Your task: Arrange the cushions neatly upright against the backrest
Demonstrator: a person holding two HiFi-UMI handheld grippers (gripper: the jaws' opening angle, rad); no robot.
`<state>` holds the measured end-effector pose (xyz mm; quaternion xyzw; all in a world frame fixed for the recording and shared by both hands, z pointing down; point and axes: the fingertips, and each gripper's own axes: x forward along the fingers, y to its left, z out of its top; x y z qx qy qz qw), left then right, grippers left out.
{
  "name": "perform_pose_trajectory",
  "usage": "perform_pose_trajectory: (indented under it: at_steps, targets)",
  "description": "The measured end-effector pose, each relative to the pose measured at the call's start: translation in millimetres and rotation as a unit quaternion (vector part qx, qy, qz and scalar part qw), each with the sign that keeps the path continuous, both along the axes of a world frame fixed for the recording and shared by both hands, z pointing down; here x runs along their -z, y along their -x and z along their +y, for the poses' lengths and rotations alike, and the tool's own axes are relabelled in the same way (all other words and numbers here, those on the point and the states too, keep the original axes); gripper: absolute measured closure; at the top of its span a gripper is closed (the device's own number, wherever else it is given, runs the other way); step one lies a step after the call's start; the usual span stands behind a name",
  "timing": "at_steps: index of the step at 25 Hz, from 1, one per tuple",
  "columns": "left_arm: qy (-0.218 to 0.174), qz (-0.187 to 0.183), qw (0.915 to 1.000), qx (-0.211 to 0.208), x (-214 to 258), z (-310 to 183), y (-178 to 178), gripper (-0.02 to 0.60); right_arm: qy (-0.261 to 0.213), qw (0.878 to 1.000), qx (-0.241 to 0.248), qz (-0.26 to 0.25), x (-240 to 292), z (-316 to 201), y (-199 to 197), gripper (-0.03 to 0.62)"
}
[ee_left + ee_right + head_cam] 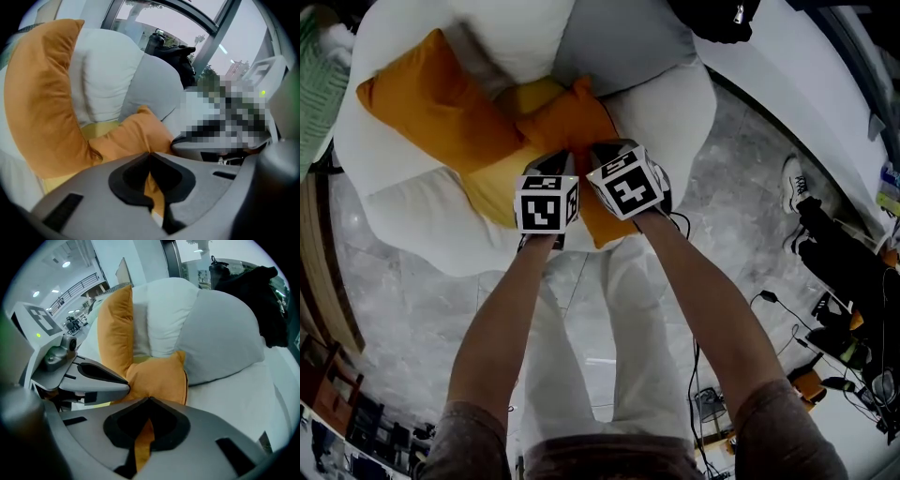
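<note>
**Head view:** A person stands over a white sofa [403,234], both arms reaching down to an orange cushion [567,120] that lies flat in the middle of the sofa's seat. The left tool [553,167] and right tool [611,152] sit side by side on the cushion's near edge, towards the sofa's front. A yellow cushion [492,183] lies partly under it on the seat. A second orange cushion [431,98] leans at the sofa's left side as pictured.

**Left gripper view:** The left tool [150,158] is pressed together on a fold of the orange cushion [133,136], with orange cloth showing between its jaws. The second orange cushion [40,98] stands against the sofa's white back cushion [105,70], which has a grey cushion [157,86] beside it. The right tool [183,139] is close alongside.

**Right gripper view:** The right tool [149,401] likewise pinches the orange cushion [159,376] by its edge. The left tool [117,380] touches the same cushion, and the sofa's white back cushion [168,310] and grey cushion [225,338] rise behind.
</note>
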<state>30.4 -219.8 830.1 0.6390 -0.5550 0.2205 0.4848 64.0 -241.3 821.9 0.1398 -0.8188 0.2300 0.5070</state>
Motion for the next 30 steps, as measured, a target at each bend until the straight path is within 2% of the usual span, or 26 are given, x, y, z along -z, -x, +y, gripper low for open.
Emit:
perform_pose_trajectory:
  at_steps: [6, 13, 19, 24, 30]
  targets:
    - [-0.002, 0.004, 1.0000, 0.003, 15.9, -2.6, -3.4, 0.571, -0.011, 1.000, -0.004, 0.004, 16.0, -1.2, -5.9, 0.572]
    - [-0.039, -0.015, 0.9989, -0.023, 70.4, -22.9, -4.4, 0.571, -0.031, 0.999, -0.034, -0.014, 60.5, -19.1, -10.1, 0.572]
    - [-0.073, -0.049, 0.9955, -0.035, 130.0, -59.7, 21.2, 0.571, -0.058, 0.996, -0.056, -0.045, 114.4, -57.9, 15.3, 0.574]
    - [-0.092, -0.076, 0.9922, -0.036, 176.9, -85.2, 50.8, 0.571, -0.087, 0.992, -0.054, -0.074, 161.6, -89.6, 47.3, 0.574]
    - [-0.112, -0.097, 0.9884, -0.032, 205.1, -112.7, 76.1, 0.572, -0.107, 0.988, -0.056, -0.099, 189.6, -115.7, 71.1, 0.574]
